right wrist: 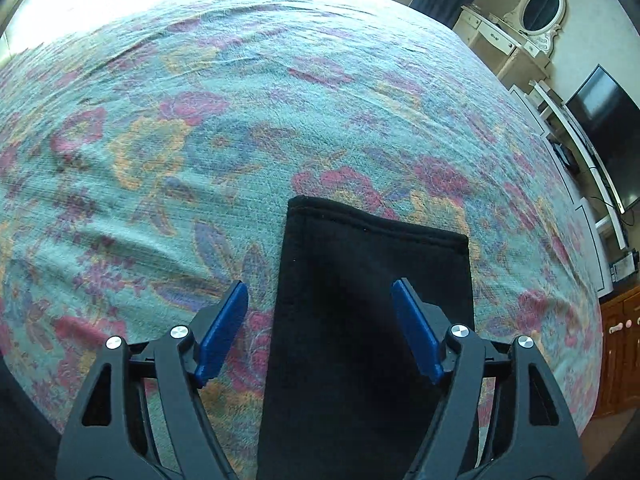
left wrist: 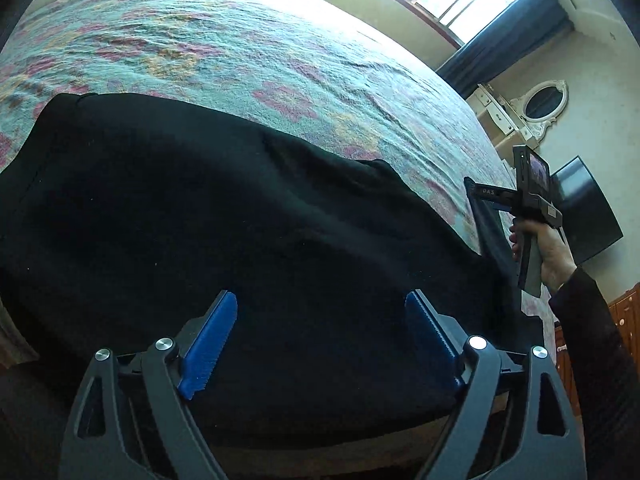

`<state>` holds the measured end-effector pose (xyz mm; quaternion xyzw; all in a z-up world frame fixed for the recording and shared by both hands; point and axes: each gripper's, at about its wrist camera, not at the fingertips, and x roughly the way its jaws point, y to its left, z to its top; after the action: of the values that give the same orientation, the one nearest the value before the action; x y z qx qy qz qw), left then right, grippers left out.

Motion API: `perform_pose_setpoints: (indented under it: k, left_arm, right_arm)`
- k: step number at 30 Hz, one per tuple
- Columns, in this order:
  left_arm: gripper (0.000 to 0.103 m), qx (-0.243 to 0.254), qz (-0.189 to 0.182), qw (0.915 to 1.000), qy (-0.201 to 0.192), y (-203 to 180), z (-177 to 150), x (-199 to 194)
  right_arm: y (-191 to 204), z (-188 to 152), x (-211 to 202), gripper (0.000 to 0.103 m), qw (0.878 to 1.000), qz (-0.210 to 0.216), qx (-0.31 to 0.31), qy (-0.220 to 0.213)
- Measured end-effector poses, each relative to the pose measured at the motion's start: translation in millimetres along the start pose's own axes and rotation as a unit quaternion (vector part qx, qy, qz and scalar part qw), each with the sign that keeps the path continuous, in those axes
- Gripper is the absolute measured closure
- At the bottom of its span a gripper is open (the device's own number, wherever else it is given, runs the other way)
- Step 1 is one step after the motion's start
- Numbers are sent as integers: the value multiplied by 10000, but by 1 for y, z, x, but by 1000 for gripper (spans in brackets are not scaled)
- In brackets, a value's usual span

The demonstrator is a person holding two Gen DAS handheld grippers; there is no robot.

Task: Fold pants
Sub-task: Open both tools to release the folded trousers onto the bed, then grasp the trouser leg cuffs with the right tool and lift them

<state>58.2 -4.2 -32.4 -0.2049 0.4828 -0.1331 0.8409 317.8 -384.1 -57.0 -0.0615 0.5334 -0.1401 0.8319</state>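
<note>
Floral bedspread (right wrist: 200,140) covers the bed; black pants (left wrist: 200,220) lie flat on it at the near edge, one leg end (right wrist: 372,280) squared off. Left gripper (left wrist: 320,304) jaws spread, empty, above the fabric. Right gripper (right wrist: 320,292) jaws likewise released; contact with the cloth apparently nil.

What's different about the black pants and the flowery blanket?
The black pants are one plain dark colour; the flowery blanket is teal with pink and yellow flowers. The pants take up only a part of the bed, while the blanket spreads over all of it. The pants lie on top; the blanket lies underneath. Both are soft cloth lying flat.
</note>
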Motion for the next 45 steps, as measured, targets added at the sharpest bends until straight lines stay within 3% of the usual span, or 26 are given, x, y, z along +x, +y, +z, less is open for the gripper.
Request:
perform_pose_setpoints:
  k: [2,3,4,5,9,14,18,22,26,32,37,40,42,45]
  left_arm:
    - [18,115,30,9999,19,-5,1,1]
    - [18,101,15,9999,28,-5,1,1]
    - [18,57,-24,10000,52,-4,1,2]
    - [18,22,-70,9999,78,-4,1,3]
    - [18,180,-248,9993,198,-20,-3,6]
    - [18,632,-606,9955,364,-60,-16,13]
    - [18,1036,-927,9891,476,-98,-27,24]
    - [18,1282,-1170,9826,665,-130,-40,40]
    - [18,1397,-1322,9773,886,-154,-55,56]
    - [18,1461,-1259,9745,1144,-176,-71,79]
    - [18,1247,-1478,9743,1158,-187,-73,79]
    - [18,1179,-1778,9701,1161,-194,-75,77]
    - [18,1271,-1753,9691,1183,-200,-78,80]
    - [18,1222,-1738,9697,1205,-202,-79,88]
  right_arm:
    - [-15,-3,4,62,9995,258,202,31]
    - [-22,-6,2,70,9987,396,322,-10]
    - [-30,-9,-4,90,9982,444,387,-95]
    - [-38,-13,-14,92,9973,511,461,-256]
    - [-89,-41,-67,92,9855,982,986,-968]
    - [-173,-106,-138,93,9593,1416,1750,-1704]
    - [-239,-169,-167,93,9377,1559,2445,-1912]
    - [-281,-233,-168,93,9210,1740,2979,-1809]
    - [-295,-291,-140,93,9100,1914,3401,-1399]
    - [-301,-356,-99,94,8673,2353,4263,-1038]
    - [-309,-370,-96,96,8340,2709,4670,-1138]
    - [-306,-377,-80,96,8284,2845,4742,-892]
    - [-303,-379,-77,93,8272,2814,4784,-873]
    - [-304,-382,-76,76,8153,2807,4963,-1011]
